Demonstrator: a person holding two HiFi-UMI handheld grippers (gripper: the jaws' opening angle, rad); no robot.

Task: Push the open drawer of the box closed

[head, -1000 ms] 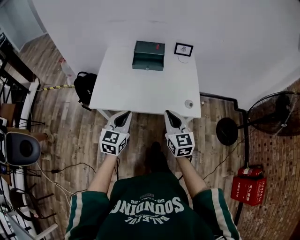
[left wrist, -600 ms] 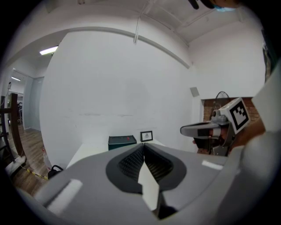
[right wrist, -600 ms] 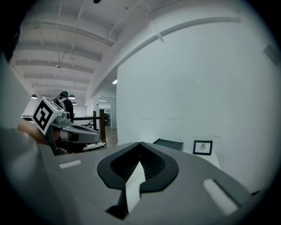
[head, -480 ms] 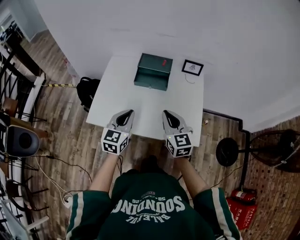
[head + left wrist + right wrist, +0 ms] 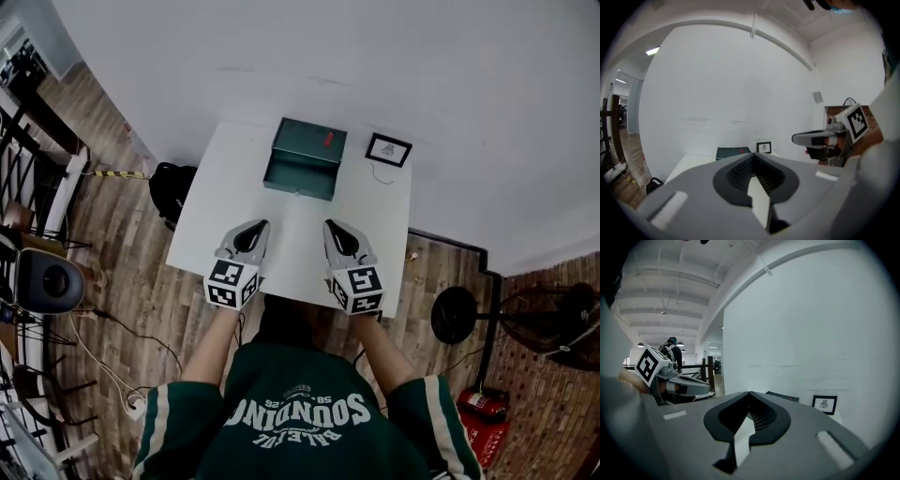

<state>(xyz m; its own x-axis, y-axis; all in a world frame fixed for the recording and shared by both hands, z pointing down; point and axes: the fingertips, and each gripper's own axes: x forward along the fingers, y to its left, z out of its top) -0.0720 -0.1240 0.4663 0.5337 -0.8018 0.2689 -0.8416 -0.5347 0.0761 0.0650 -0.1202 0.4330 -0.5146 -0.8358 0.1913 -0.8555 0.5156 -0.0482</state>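
Observation:
A dark green box (image 5: 306, 157) with its drawer pulled out toward me stands at the far middle of the white table (image 5: 234, 202). My left gripper (image 5: 255, 226) hovers over the table's near edge, jaws shut and empty. Beside it, my right gripper (image 5: 330, 226) is held the same way, also shut with nothing in it. Both are well short of the box. In the left gripper view the box (image 5: 732, 153) shows small beyond the closed jaws (image 5: 753, 154). In the right gripper view its top (image 5: 783, 396) peeks over the closed jaws (image 5: 749, 393).
A small framed picture (image 5: 388, 149) stands right of the box against the white wall. A black bag (image 5: 169, 192) lies on the wood floor left of the table. A fan base (image 5: 454, 314) and a red extinguisher (image 5: 484, 405) sit at the right.
The view has moved closer to the table. Both grippers have come forward from over the floor to above the table's near edge, still shut.

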